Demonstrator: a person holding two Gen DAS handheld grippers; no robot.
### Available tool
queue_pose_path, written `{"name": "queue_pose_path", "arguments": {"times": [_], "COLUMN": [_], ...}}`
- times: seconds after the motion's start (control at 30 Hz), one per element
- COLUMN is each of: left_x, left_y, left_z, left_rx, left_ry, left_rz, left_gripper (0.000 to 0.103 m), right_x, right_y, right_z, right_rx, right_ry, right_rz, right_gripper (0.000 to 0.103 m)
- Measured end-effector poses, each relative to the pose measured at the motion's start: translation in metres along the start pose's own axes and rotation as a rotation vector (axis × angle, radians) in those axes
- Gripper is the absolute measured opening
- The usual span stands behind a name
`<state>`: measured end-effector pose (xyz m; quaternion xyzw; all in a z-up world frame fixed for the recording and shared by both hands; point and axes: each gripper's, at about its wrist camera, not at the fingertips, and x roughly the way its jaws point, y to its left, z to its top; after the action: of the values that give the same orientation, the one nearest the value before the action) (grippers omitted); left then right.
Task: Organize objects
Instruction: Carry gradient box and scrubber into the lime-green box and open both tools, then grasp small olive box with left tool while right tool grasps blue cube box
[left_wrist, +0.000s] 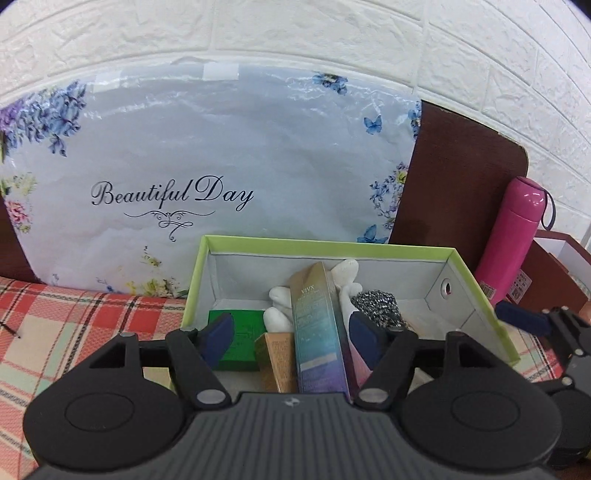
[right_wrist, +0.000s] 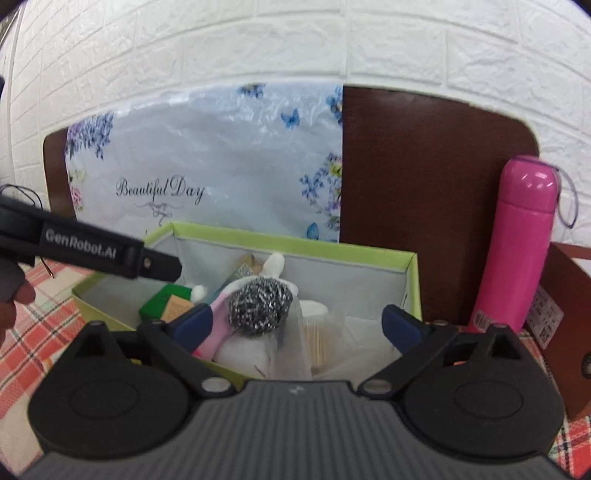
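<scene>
Black hand-held gripper (left_wrist: 291, 341), blue pads (left_wrist: 221, 338), "GenRobot.AI" lettering.

Bright, even indoor light; glare on the plastic bag (left_wrist: 207, 147); fisheye bending at edges; right view slightly blurred.

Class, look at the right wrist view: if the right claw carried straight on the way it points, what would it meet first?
Most likely the silvery steel-wool scouring ball lying in the lime-green cardboard box. It sits between the open right claw tips, though depth is uncertain.
</scene>
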<state>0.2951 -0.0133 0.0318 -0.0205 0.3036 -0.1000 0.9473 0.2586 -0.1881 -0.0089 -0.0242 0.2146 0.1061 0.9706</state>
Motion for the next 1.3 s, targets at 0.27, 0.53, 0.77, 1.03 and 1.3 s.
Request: {"name": "queue_pose_path", "arguments": {"times": [0.27,0.53,0.77,1.03,1.3], "left_x": [-0.049,-0.103,-0.113,-0.115,-0.115], "left_y": [-0.011,-0.009,0.004,0.022,0.016], "left_z": [-0.013,-0.057,-0.118,-0.158,-0.153], "left_rx": [-0.036,-0.071,-0.144,-0.181,-0.127], "left_ry": [-0.002,-0.011,0.084,0.154,0.106], "left_rz": [-0.03,-0.047,-0.059,-0.045,-0.101], "left_gripper": [0.072,0.072,0.072,0.07,0.068], "right_x": [-0.063,-0.128,-0.147,-0.123,-0.087], "right_y": [0.002,0.005,0.011,0.026,0.03], "right_z": [0.006,-0.033,-0.099,-0.115,-0.106], "right_rx": [0.015,0.077,0.134,-0.04,-0.124], "right_ry": [-0.053,-0.031,0.094,0.109,0.107], "right_rz": [0.027,0.095,0.154,0.187,0.26], "right_gripper": [0.103,0.103,0.103,0.103,0.073]}}
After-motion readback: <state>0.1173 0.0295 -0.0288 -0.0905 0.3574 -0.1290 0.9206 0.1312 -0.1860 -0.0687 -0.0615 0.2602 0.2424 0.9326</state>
